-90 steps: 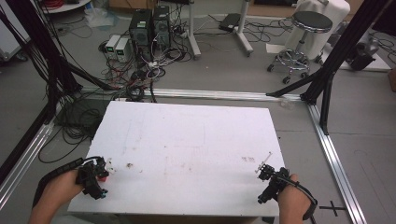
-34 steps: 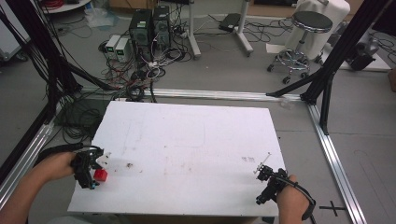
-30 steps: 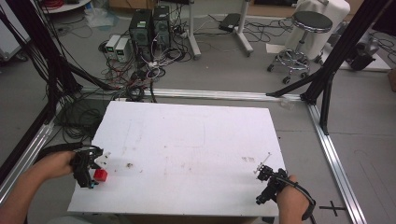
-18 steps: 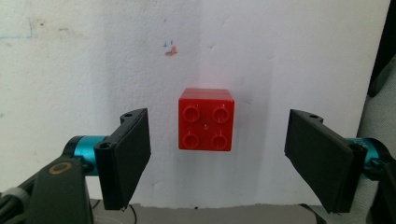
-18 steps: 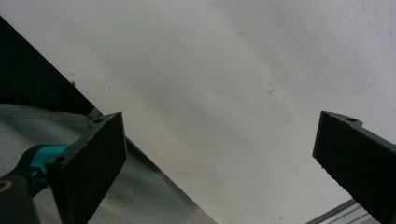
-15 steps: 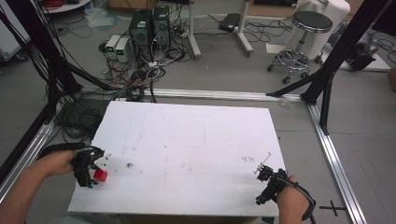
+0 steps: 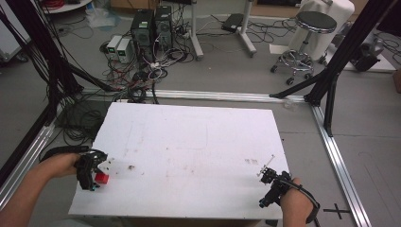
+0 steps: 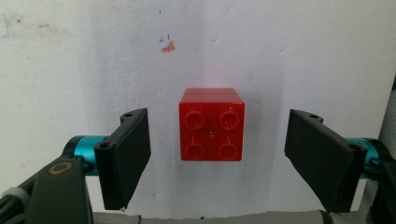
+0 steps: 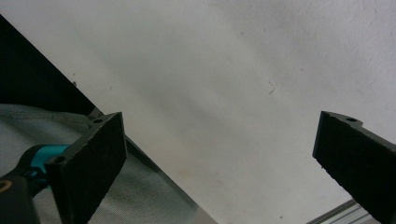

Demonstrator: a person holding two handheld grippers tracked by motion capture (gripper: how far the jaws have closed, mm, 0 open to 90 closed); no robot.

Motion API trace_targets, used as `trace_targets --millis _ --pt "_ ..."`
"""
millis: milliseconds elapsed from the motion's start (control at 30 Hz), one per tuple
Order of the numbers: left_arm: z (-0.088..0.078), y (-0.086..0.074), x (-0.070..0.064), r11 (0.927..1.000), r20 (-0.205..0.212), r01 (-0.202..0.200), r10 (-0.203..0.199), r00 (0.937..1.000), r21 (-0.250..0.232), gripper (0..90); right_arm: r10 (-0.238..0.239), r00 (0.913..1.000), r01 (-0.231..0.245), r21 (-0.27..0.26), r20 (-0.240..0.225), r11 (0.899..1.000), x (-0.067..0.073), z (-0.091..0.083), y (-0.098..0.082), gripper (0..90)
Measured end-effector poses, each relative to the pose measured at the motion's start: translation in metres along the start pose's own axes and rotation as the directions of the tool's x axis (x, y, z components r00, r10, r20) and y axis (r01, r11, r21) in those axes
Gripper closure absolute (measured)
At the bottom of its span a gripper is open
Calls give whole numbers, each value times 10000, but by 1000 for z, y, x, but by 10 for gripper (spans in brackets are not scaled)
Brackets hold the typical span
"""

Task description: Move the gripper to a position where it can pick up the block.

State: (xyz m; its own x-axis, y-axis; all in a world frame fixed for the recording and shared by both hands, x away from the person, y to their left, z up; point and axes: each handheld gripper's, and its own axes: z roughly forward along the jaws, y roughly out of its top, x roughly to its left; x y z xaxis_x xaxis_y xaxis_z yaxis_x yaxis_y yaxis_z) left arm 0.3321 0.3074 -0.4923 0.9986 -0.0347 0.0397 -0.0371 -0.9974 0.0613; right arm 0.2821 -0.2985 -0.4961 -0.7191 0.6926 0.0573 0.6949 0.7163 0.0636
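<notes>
A white table [image 7: 189,156] stood in the middle of a workshop floor, its top scuffed with faint brown smudges and pencil lines. Near its front left corner lay a small red brick [image 7: 101,178], flat on the surface with four round studs on the face turned toward the gripper camera [image 8: 211,130].

The left gripper [image 7: 91,169] was held in the person's left hand [image 7: 61,163], which came in from the left edge of the table. In the left gripper view its two black jaws were spread wide, one on either side of the red brick, with white table showing between each jaw and the brick (neither pad touched it). A small orange and blue mark [image 8: 166,44] sat on the table just beyond the brick.

The right gripper [image 7: 270,185] rested near the front right corner of the table, held in the person's right hand [image 7: 294,204], well apart from the brick. In the right gripper view its jaws were also spread wide, with nothing between them but bare white tabletop and the table's edge running diagonally below.

Beyond the table, computer towers [image 7: 151,23] and a tangle of cables [image 7: 137,75] lay on the grey floor, and a round black stool [image 7: 309,38] stood to the far right.
</notes>
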Motion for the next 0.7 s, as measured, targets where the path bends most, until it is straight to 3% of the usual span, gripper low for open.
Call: trace_targets --millis 700 --pt "18 1 4 9994 100 -88 85 9999 336 229 -44 10000 45 29 -39 10000 0 1 0 21"
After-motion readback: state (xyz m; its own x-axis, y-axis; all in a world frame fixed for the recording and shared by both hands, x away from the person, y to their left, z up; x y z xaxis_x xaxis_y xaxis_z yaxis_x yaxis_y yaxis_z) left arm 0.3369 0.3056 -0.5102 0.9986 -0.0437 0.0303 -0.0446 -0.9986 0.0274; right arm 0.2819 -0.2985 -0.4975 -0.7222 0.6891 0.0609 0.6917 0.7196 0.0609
